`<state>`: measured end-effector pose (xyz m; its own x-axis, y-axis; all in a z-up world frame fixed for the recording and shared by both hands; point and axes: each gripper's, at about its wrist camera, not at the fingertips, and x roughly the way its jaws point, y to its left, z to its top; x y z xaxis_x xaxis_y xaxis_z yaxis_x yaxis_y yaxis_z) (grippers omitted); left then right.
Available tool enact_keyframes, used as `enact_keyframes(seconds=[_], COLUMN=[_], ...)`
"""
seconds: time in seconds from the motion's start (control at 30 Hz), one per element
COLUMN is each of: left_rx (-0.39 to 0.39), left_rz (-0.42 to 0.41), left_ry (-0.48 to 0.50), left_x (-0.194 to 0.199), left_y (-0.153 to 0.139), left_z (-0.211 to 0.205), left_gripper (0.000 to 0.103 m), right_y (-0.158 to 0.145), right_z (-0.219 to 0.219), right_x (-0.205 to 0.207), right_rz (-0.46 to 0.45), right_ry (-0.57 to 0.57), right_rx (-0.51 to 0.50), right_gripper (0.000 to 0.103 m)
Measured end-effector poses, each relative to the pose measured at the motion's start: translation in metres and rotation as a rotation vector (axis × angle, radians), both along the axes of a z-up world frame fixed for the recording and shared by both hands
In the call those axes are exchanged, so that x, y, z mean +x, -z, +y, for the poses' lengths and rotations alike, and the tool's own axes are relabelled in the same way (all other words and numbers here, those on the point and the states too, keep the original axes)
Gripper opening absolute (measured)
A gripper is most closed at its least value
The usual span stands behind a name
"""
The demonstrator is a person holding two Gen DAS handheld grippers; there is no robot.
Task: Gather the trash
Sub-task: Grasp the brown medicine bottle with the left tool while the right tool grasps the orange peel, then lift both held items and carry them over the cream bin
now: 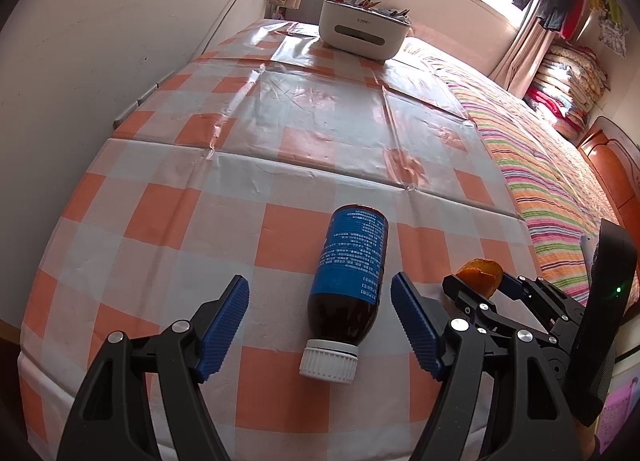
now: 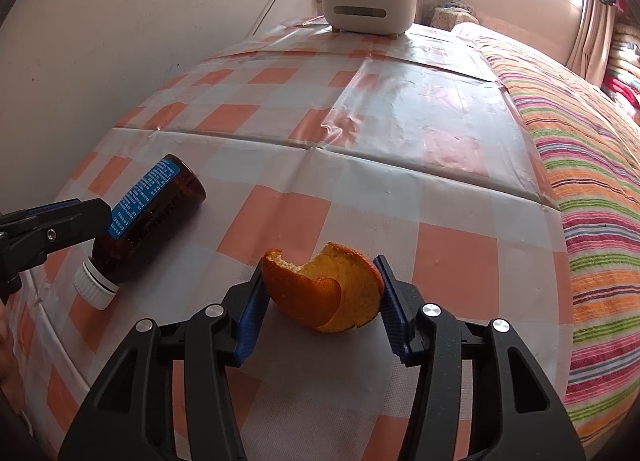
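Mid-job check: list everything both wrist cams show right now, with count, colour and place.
Bottle: one, brown with blue label and white cap, lying on the table between the left claw's fingers.
Orange peel: one, orange, near table edge, in the right claw.
Bin: one, white, far end of table, holding items.
Tablecloth: one, orange-white check, covering table.
Striped blanket: one, multicoloured, bed to the right.
Left claw: open, straddling bottle.
Right claw: shut on peel.

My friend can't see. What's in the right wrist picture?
The right gripper pinches a curled orange peel on a checked tablecloth. To the left, a brown bottle lies on its side; a white bin stands far back.
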<state>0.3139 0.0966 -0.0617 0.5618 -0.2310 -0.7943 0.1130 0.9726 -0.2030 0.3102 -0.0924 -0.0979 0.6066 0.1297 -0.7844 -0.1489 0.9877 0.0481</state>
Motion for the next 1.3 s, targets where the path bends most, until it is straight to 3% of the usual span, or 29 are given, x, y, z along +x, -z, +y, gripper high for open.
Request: enact_keyframes(seconds=[0.2, 0.47, 0.77, 0.8, 0.87, 0.93, 1.03, 1.13, 1.3], left_rx=[0.022, 0.059, 0.116, 0.120, 0.127, 0.139, 0.171, 0.145, 0.166], left_rz=[0.004, 0.008, 0.019, 0.020, 0.038, 0.069, 0.042, 0.026, -0.058], left_ry=[0.010, 0.023, 0.029, 0.027, 0.032, 0.042, 0.033, 0.020, 0.032], left_x=[0.003, 0.008, 0.011, 0.012, 0.014, 0.017, 0.013, 0.008, -0.009], left_y=[0.002, 0.006, 0.015, 0.016, 0.021, 0.029, 0.031, 0.031, 0.017], left_z=[-0.005, -0.014, -0.024, -0.024, -0.026, -0.029, -0.033, -0.034, -0.051], left_gripper=[0.071, 0.071, 0.071, 0.070, 0.052, 0.041, 0.041, 0.041, 0.041], right_y=[-0.005, -0.006, -0.023, -0.025, -0.028, -0.032, -0.037, -0.043, -0.056], right_z=[-0.006, -0.018, -0.026, -0.027, -0.029, -0.032, -0.038, -0.047, -0.063], right_x=[-0.007, -0.021, -0.041, -0.043, -0.048, -0.053, -0.061, -0.072, -0.089], right_rz=[-0.019, -0.005, -0.050, -0.054, -0.062, -0.073, -0.088, -0.106, -0.138], right_ry=[0.014, 0.041, 0.063, 0.065, 0.068, 0.072, 0.081, 0.093, 0.112], right_rx=[0.027, 0.091, 0.147, 0.152, 0.160, 0.165, 0.163, 0.162, 0.150], right_gripper=[0.030, 0.029, 0.029, 0.029, 0.029, 0.029, 0.029, 0.029, 0.029])
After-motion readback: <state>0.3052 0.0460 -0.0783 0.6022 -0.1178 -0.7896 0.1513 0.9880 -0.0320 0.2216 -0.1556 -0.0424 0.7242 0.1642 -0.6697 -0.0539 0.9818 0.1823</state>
